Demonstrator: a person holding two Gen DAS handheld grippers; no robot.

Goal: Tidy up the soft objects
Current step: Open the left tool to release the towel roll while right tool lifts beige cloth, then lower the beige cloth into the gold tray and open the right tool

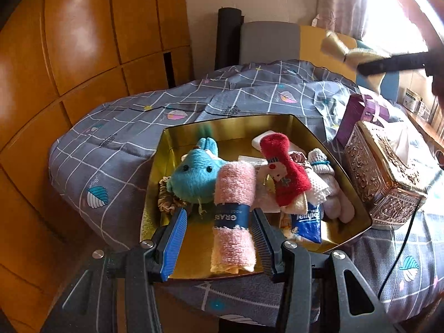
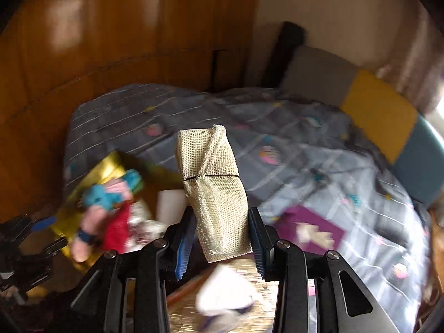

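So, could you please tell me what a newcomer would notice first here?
A gold metal tin on the grey patterned bedspread, crammed with a turquoise plush toy, red fuzzy sock and rolled pink towel. Then the right gripper gripping a rolled beige mesh cloth.

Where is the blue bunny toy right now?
In the left wrist view, the blue bunny toy sits in the gold tin, left side, beside the rolled pink towel.

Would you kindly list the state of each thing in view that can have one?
Tin: open, partly filled.
Pink towel: rolled, banded, between left gripper jaws.
Mesh cloth: rolled, banded, held by right gripper.
Tissue box: tissue sticking out.
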